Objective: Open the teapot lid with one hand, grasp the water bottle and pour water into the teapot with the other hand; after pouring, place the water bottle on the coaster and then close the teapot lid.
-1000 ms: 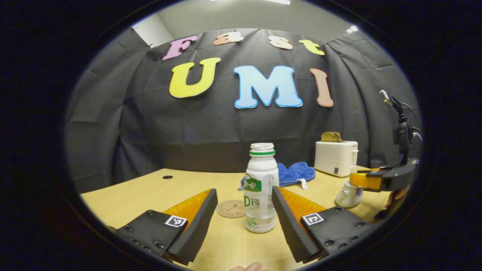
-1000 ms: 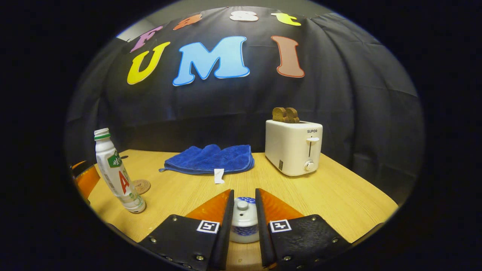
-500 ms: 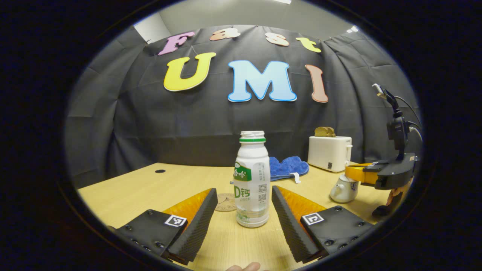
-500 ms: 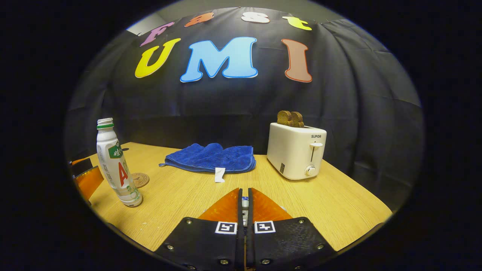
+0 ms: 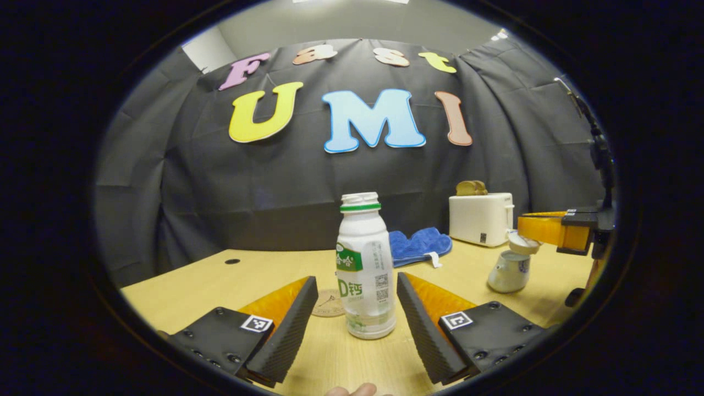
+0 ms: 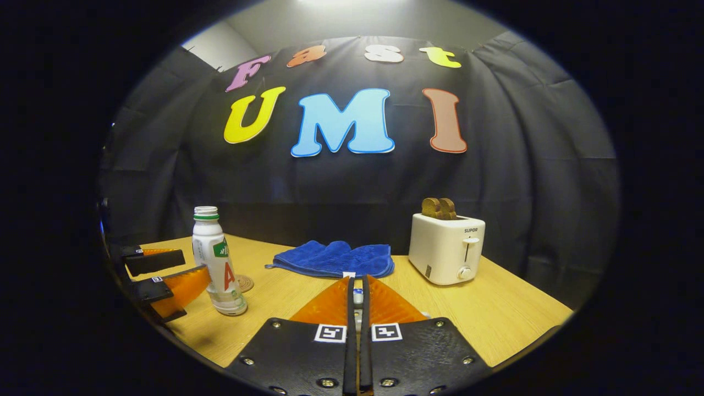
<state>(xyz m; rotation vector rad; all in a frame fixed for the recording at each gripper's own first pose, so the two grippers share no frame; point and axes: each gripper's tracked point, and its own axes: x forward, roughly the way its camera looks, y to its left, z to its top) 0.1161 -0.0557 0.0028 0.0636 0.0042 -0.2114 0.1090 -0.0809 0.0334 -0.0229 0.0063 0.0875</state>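
Left gripper (image 5: 357, 308): jaws apart, flanking the water bottle (image 5: 364, 269) without contact; bottle upright on the table (image 5: 264, 269), uncapped. Coaster (image 5: 329, 303) lay just behind the bottle. Right gripper (image 6: 357, 300): jaws clamped on the teapot lid (image 5: 522, 242), held lifted above the teapot (image 5: 509, 272), which stood open on the table. Beyond: blue cloth (image 6: 333, 259) and white toaster (image 6: 446, 247) holding toast.

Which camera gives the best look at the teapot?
The left gripper view: the teapot stands in plain sight, its lid lifted off by the right claw. In the right gripper view, that claw's fingers cover it.
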